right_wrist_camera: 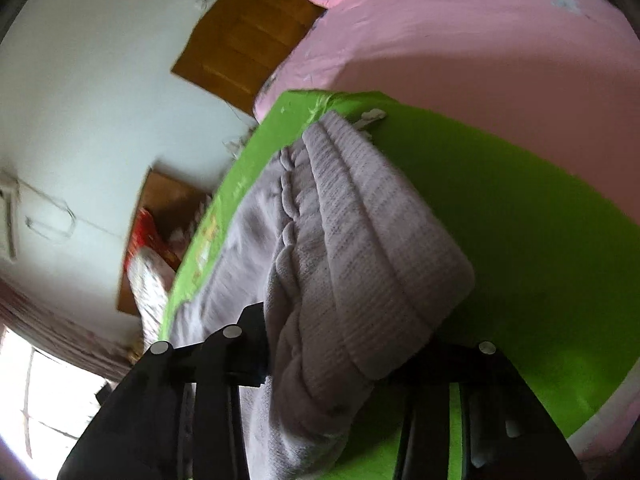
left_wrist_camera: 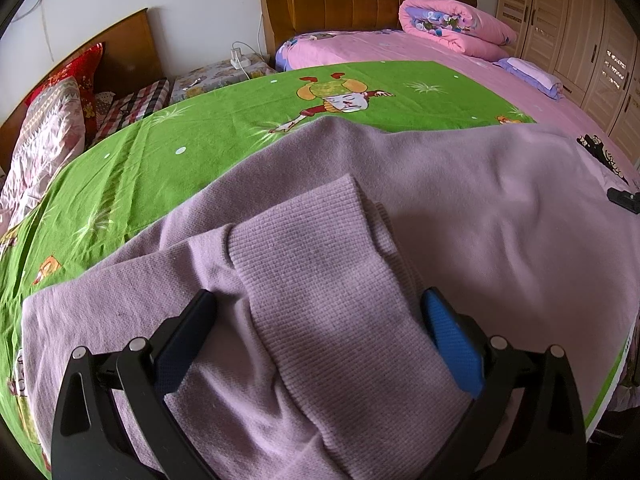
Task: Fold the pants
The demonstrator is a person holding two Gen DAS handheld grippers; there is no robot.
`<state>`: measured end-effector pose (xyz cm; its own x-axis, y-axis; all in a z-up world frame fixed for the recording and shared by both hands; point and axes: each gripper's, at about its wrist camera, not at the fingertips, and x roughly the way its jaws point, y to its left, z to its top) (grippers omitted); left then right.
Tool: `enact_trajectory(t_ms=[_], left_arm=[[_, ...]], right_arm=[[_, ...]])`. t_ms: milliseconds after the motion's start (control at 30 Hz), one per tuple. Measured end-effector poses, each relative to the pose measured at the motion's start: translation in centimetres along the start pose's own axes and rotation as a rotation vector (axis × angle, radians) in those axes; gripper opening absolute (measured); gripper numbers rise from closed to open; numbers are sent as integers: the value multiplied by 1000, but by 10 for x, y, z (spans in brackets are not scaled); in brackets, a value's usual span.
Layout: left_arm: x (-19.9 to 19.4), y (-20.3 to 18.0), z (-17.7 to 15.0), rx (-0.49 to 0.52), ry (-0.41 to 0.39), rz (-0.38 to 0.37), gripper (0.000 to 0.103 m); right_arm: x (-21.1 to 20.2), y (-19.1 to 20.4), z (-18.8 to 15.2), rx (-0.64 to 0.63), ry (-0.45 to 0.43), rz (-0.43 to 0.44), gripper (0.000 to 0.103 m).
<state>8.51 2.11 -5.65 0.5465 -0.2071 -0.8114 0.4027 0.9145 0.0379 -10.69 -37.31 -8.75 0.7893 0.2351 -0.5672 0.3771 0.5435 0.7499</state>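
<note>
Lying between each claw's jaws, the lilac pants (left_wrist_camera: 460,208) cover the green sheet (left_wrist_camera: 160,168).

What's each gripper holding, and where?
Left gripper: open around the pants cuff, not pinching. Right gripper: clamped on the ribbed waistband.

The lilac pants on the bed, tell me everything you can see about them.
The pants are soft lilac knit lying across a green sheet. A ribbed cuff is folded back on top, between the left gripper's open fingers. The right gripper is clamped on a ribbed, gathered band.
</note>
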Motion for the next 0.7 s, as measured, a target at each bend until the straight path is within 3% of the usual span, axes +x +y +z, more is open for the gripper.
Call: enact_trajectory(t_ms=[100, 200, 367, 500, 567, 700], left_arm=[[-7, 3, 4, -40, 20, -11, 101], [-37, 13, 8, -114, -33, -108, 101], [-63, 53, -22, -159, -26, 59, 101], [-50, 100, -62, -280, 38, 66, 101], [-50, 94, -72, -186, -34, 81, 102], [-49, 94, -68, -199, -29, 100, 102]], right_arm=[[-2, 1, -1, 5, -12, -6, 39], [-2, 0, -2, 5, -27, -18, 39], [0, 4, -4, -1, -45, -39, 39], [1, 7, -5, 9, -50, -37, 39], [2, 5, -4, 31, -56, -32, 39], [0, 7, -4, 81, -79, -20, 38]])
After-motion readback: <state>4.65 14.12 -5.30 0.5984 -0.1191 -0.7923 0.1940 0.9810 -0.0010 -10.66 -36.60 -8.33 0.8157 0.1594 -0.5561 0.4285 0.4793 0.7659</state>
